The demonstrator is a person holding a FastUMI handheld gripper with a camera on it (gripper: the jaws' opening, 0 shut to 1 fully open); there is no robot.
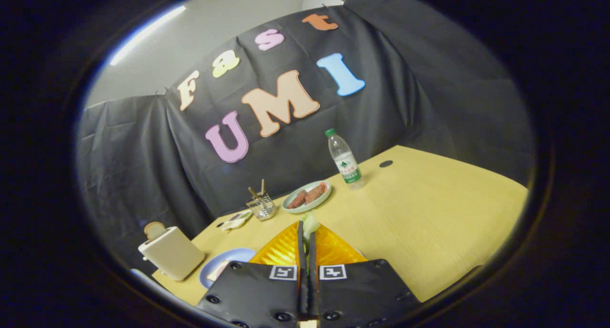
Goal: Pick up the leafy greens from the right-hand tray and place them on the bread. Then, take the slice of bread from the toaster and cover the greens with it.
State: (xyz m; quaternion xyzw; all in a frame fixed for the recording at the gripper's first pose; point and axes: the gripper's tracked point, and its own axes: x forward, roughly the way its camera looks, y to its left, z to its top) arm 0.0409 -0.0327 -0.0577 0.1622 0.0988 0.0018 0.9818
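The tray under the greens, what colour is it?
Orange-yellow tray, clearest in the gripper view.

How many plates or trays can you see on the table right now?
3: an orange tray under the tongs, shut on the leafy greens; a blue plate beside the toaster; a pale plate near the bottle. More may be hidden.

Water bottle [346,160], plate of sausages [306,197], wire holder with sticks [260,205] on the wooden table [429,223].

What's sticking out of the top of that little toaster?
A slice of bread stands in the toaster, its rounded top showing; the rest is hidden inside. The tongs are shut on leafy greens above the orange tray.
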